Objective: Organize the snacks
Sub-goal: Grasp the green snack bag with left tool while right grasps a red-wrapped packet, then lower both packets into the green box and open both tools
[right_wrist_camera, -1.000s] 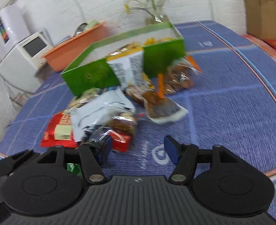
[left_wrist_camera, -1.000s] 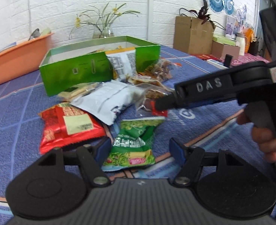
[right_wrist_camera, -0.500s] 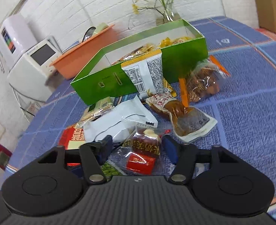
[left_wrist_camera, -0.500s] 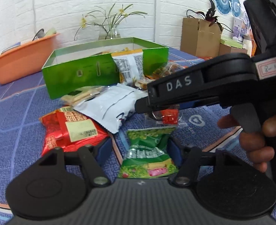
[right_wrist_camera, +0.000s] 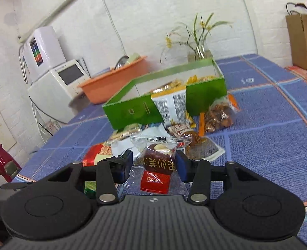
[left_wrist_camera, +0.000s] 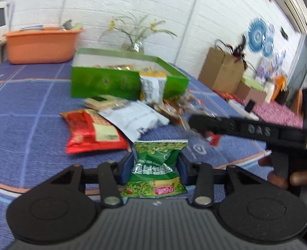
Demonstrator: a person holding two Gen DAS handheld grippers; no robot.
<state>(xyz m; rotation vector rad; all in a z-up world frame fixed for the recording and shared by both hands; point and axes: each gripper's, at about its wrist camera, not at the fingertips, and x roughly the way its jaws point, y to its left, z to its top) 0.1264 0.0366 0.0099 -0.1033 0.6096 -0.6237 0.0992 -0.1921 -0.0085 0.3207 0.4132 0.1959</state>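
My left gripper (left_wrist_camera: 154,167) is shut on a green pea snack packet (left_wrist_camera: 156,166) and holds it above the blue cloth. My right gripper (right_wrist_camera: 153,164) is shut on a clear packet with a brown date sweet (right_wrist_camera: 158,162); it also shows in the left wrist view (left_wrist_camera: 247,130) as a black arm at right. The open green box (left_wrist_camera: 103,83) (right_wrist_camera: 136,108) stands behind with snacks inside and a white-and-yellow packet (right_wrist_camera: 171,106) leaning on its front. A red packet (left_wrist_camera: 93,131) and a white packet (left_wrist_camera: 136,118) lie before it.
An orange tub (left_wrist_camera: 40,44) (right_wrist_camera: 111,83) and a vase of flowers (right_wrist_camera: 197,50) stand behind the box. Cardboard boxes (left_wrist_camera: 224,70) sit at far right. More loose packets (right_wrist_camera: 220,116) lie right of the box. A white appliance (right_wrist_camera: 57,87) stands left of the table.
Both grippers closed on their packets and lifted them off the cloth. The right gripper has dropped lower in the left wrist view.
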